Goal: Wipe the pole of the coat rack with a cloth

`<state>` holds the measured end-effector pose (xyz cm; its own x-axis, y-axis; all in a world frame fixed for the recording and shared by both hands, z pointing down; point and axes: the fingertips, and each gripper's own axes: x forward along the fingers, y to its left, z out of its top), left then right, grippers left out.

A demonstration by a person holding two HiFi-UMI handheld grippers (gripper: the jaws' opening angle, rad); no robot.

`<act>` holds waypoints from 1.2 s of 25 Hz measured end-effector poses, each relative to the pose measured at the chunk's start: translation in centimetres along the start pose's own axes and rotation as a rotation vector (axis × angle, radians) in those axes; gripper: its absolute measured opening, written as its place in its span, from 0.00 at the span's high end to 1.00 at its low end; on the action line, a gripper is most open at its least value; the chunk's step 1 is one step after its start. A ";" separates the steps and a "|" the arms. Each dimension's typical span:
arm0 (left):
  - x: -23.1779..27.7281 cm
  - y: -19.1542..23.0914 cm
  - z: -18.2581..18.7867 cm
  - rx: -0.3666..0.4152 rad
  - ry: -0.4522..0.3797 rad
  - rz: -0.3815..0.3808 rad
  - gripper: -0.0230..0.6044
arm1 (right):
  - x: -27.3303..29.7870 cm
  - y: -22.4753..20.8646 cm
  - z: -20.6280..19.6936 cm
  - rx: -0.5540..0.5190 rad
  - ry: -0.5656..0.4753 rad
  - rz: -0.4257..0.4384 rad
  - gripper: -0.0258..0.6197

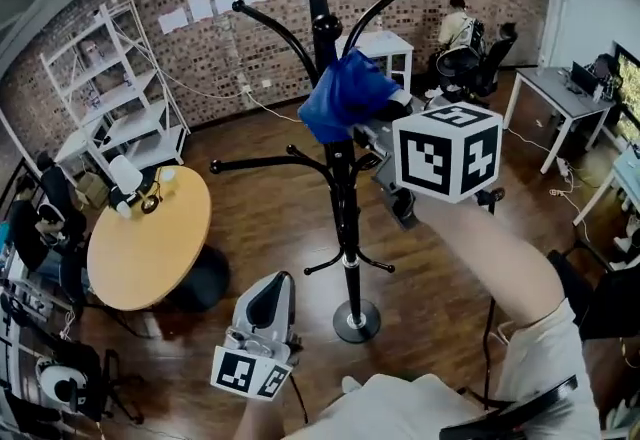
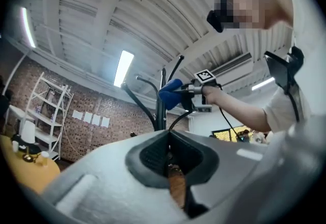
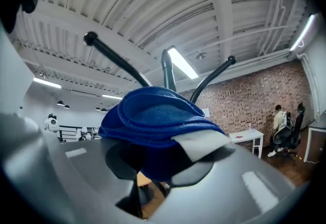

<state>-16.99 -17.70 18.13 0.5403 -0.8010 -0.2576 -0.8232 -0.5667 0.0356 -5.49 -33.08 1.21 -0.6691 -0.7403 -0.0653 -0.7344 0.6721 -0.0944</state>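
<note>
- Head view: the right gripper (image 1: 378, 131) is up high with the blue cloth (image 1: 345, 93) bunched in its jaws. The cloth lies over the black pole (image 1: 343, 190) of the coat rack, just under the upper hooks.
- Right gripper view gives the close look: the cloth (image 3: 153, 121) is clamped between the jaws of the right gripper (image 3: 163, 164), its folds spilling over the top. From here the pole (image 3: 167, 69) pokes up behind the cloth, with two hook arms fanning out either side.
- That view cannot show the lower pole; the head view does, all the way down to the round base (image 1: 356, 320) on the wood floor.
- The left gripper (image 1: 270, 293) sits low in the head view, well apart from the rack and pointing up.
- Left gripper view settles its state: the jaws of the left gripper (image 2: 169, 156) are together with nothing between them.
- Over those jaws, the left gripper view catches the work side-on: the cloth (image 2: 170, 91) at the pole (image 2: 161, 108), held there by an outstretched arm.
- Only the head view takes in the round yellow table (image 1: 150, 243) at the left and the white shelf (image 1: 125, 78) by the brick wall.
</note>
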 end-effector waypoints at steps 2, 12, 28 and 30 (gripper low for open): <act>0.2 0.7 0.2 -0.018 0.008 -0.013 0.96 | 0.9 1.6 -3.3 -0.028 0.036 -0.021 0.80; 3.6 -0.8 0.9 0.003 -0.051 -0.013 0.96 | -1.1 1.2 -12.4 -0.027 0.001 -0.003 0.79; 6.7 5.5 -1.1 0.005 -0.003 -0.223 0.96 | -7.0 8.1 -6.8 -0.269 -0.177 -0.106 0.79; 6.5 6.6 -1.5 -0.009 0.005 -0.276 0.96 | -5.7 8.2 -5.1 -0.338 -0.192 -0.161 0.79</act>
<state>-18.67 -26.97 18.09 0.7450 -0.6169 -0.2539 -0.6428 -0.7655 -0.0263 -8.30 -23.23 5.88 -0.5328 -0.8043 -0.2630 -0.8453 0.4912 0.2103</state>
